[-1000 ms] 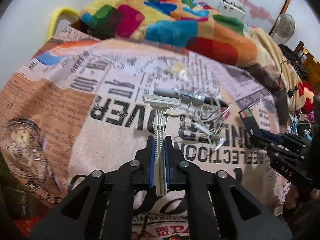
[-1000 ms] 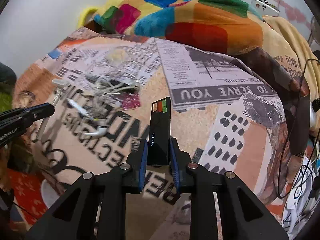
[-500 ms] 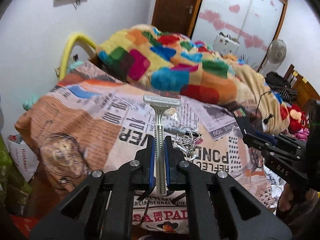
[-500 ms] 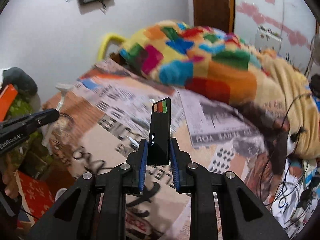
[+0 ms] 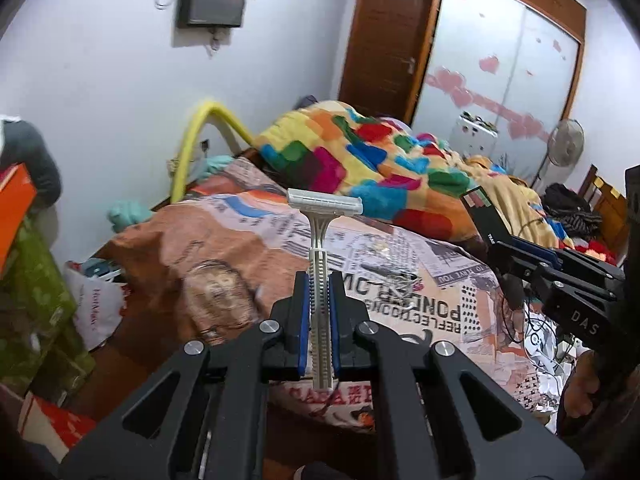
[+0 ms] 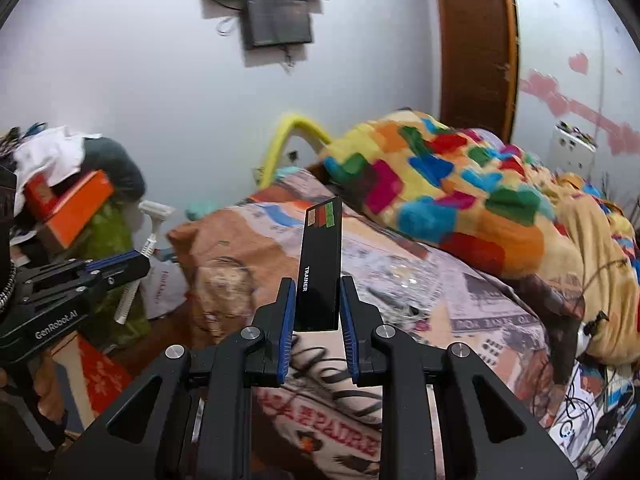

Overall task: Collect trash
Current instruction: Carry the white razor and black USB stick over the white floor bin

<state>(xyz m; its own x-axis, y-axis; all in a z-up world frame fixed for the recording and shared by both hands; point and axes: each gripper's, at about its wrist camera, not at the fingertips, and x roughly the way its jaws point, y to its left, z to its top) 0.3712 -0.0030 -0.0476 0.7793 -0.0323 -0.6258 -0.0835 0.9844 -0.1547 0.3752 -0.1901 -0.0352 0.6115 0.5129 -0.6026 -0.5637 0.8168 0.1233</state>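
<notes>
My left gripper (image 5: 319,282) is shut on the handle of a white disposable razor (image 5: 322,222), whose head stands upright above the bed. In the right wrist view that same left gripper (image 6: 138,262) shows at the left with the razor (image 6: 151,229) sticking up from it. My right gripper (image 6: 319,288) is shut on a flat black box (image 6: 321,264) lettered TRAINER, with coloured squares at its top. The right gripper (image 5: 506,248) with the black box (image 5: 486,216) shows at the right of the left wrist view. Both are held well above the bed.
The bed's newspaper-print sheet (image 5: 404,292) still carries a tangle of white cables and a pen (image 5: 390,272). A multicoloured blanket (image 6: 452,184) lies at the back. A white plastic bag (image 5: 98,308) and clutter with an orange box (image 6: 74,208) stand at the left. A wall screen (image 6: 276,24) hangs above.
Both grippers have risen and pulled back from the bed, still gripping the razor and the black box. The bed looks smaller and more of the wall and door is in view.
</notes>
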